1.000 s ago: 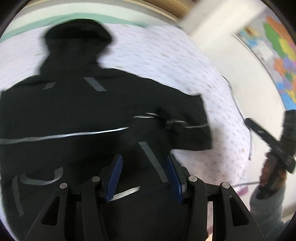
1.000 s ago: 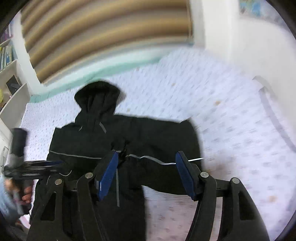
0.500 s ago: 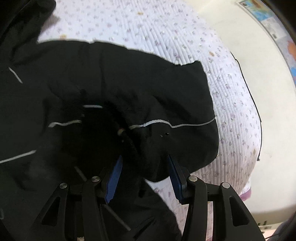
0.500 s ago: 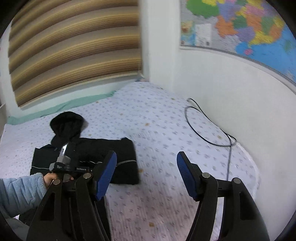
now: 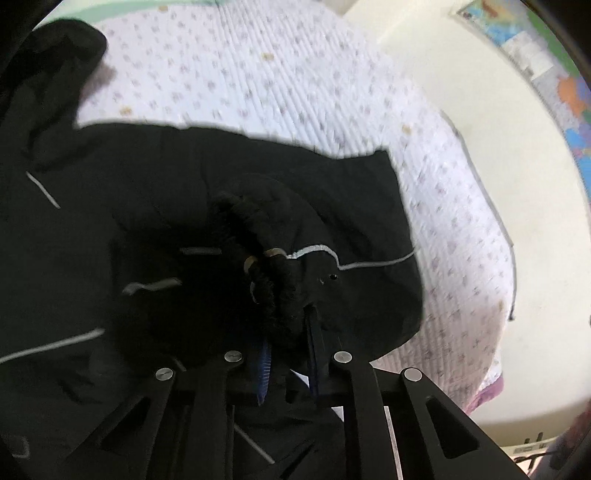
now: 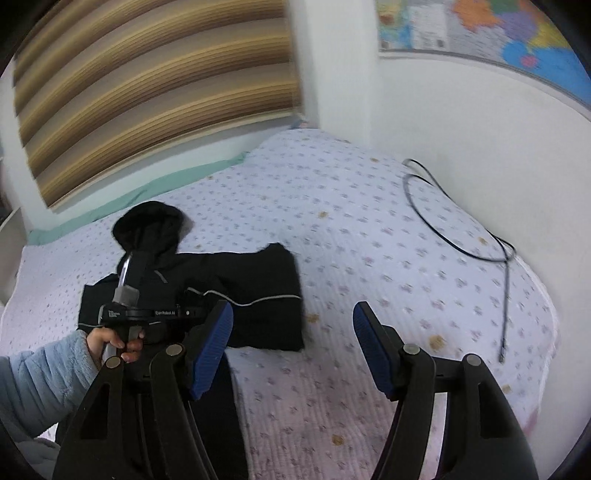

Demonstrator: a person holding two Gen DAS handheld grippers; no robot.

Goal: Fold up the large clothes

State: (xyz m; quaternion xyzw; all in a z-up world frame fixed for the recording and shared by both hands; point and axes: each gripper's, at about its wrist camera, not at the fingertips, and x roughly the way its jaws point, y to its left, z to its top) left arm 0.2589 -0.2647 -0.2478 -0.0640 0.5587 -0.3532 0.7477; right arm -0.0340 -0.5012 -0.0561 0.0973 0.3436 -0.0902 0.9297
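The left gripper (image 5: 286,332) points down into the black jacket (image 5: 155,206). Its blue fingers (image 5: 263,369) are closing on a bunched fold of the knitted cuff (image 5: 273,291), and the cloth sits pinched between them with very little gap left. A sleeve lies folded across the jacket's body, grey piping (image 5: 373,263) running along it.

The jacket is spread flat on the bed (image 5: 280,74), on a white quilt with small purple sprigs, towards the bed's left half as seen from the right wrist camera. Its hood (image 6: 149,225) points to the far edge of the bed.

The right gripper (image 6: 291,350) hangs above bare quilt just to the right of the jacket. Its blue fingers (image 6: 212,347) stand wide apart and hold nothing; only quilt shows between them.

From that same camera, a hand (image 6: 114,341) in a pale blue fleece sleeve (image 6: 40,380) grips the handle of the left gripper, which reaches over the jacket's lower part.

A black cable (image 6: 465,243) lies in a loop on the quilt near the right-hand wall, its plug end resting near the bed's edge, well apart from the jacket.

Beyond the bed, a green strip (image 6: 136,192) runs along the far side of the mattress. Above it hangs a brown striped blind (image 6: 155,88). A coloured map (image 6: 498,33) is fixed high on the right wall.
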